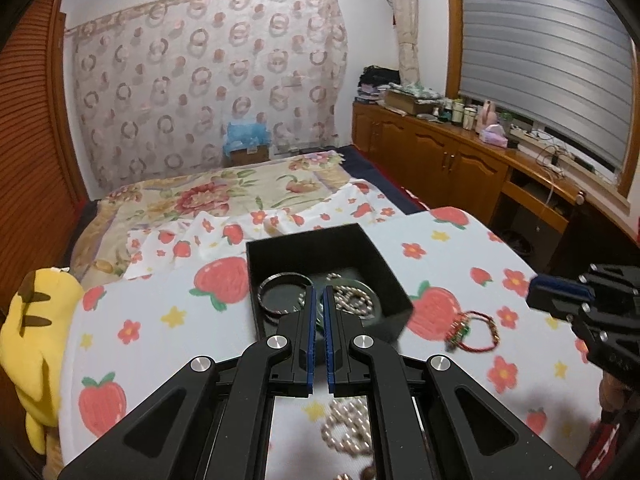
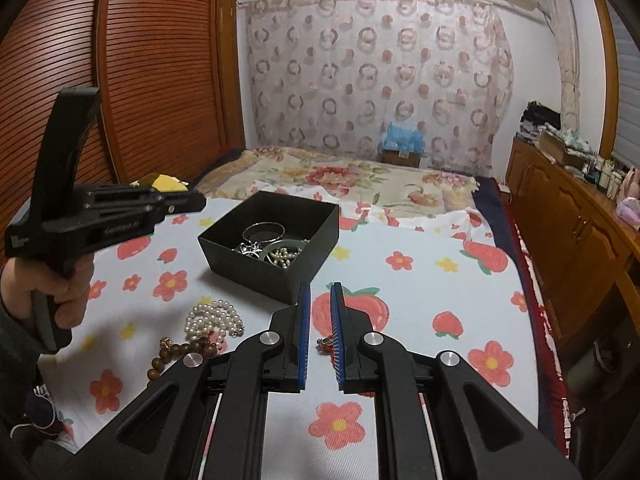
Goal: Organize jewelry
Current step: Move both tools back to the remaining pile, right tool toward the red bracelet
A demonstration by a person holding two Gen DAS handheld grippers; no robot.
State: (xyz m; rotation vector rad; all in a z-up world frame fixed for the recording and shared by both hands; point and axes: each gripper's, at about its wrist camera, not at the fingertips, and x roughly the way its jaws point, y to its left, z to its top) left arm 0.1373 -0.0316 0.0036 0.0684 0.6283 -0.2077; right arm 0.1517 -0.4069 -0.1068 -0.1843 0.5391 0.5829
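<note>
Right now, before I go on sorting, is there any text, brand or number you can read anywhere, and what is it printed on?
Left gripper, side of its body: pale lettering, too blurred to read.
Left gripper, rear of its body: a small white label, too small to read.
Right gripper, lower body: small embossed characters, unreadable.
Black box: no print visible.
No readable text anywhere else.

A white cloth (image 2: pixel 420 280) printed with strawberries and flowers covers the surface. Behind it lies a bed with a floral blanket (image 2: pixel 340 172). A patterned curtain (image 2: pixel 376 80) hangs on the far wall. A wooden cabinet (image 1: pixel 440 152) lines one side. A yellow plush toy (image 1: pixel 36 332) sits at the cloth's edge.
</note>
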